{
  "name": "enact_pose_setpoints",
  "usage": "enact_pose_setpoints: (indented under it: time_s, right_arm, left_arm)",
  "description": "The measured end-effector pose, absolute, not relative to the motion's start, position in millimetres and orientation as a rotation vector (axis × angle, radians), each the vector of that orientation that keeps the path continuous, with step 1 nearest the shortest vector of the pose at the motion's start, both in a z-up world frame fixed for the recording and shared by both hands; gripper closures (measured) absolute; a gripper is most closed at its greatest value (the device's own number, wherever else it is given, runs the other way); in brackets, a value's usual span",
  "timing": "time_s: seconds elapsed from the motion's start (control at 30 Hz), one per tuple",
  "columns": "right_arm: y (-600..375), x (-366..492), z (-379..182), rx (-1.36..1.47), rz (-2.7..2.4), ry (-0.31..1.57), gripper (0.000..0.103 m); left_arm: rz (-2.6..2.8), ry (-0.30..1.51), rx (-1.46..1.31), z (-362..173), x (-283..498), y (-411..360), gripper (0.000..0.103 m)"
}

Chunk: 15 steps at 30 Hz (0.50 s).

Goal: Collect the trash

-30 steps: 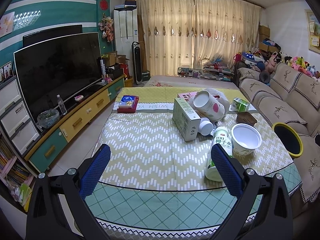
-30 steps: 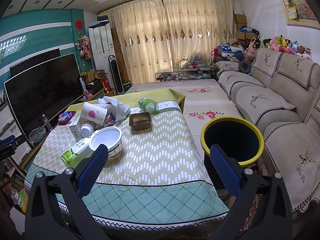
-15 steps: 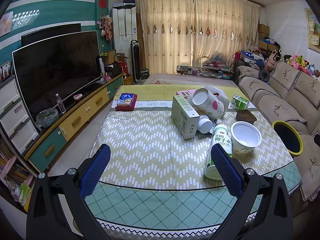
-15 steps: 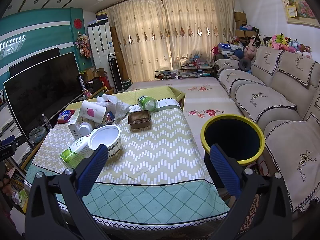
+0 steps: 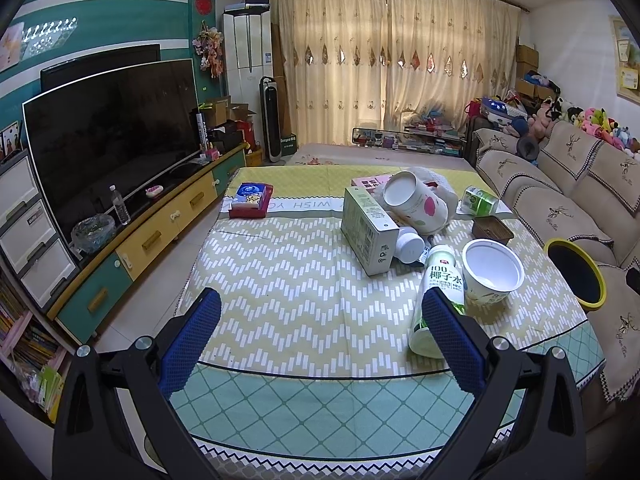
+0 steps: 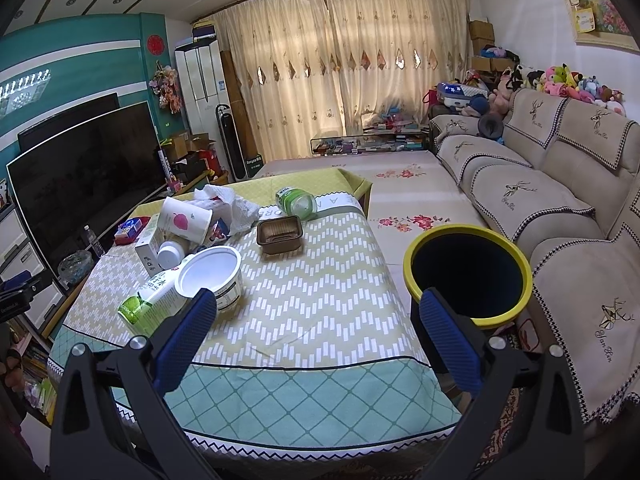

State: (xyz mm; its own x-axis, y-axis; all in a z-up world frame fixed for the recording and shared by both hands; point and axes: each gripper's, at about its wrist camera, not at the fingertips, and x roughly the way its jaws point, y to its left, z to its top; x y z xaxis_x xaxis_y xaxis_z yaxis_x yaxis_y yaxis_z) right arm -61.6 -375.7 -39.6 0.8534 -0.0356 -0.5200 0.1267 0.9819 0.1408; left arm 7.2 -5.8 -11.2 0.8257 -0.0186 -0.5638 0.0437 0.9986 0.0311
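Trash lies on the table: a green-white coconut drink bottle on its side, a white tub, a green carton box, a white cup with a pink mark, a brown tray and a green bottle. A yellow-rimmed bin stands by the table's right side. My left gripper is open and empty above the near table edge. My right gripper is open and empty, with the tub by its left finger.
A sofa runs along the right, close behind the bin. A TV on a low cabinet lines the left wall. A red box with a blue pack sits at the table's far left.
Both grippers have shifted slightly toward the table; the trash appears a little nearer. Nothing was taken hold of.
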Motion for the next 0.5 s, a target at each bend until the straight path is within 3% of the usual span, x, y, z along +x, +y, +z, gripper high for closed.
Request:
enact_pose_setpoints:
  time_s: [0.5]
  right_arm:
    - [-375.3,-61.1,-41.5,0.175,-0.085,0.546,0.006]
  left_arm:
    - [-0.036,0.602,0.046,-12.9,7.1,-7.7,0.004]
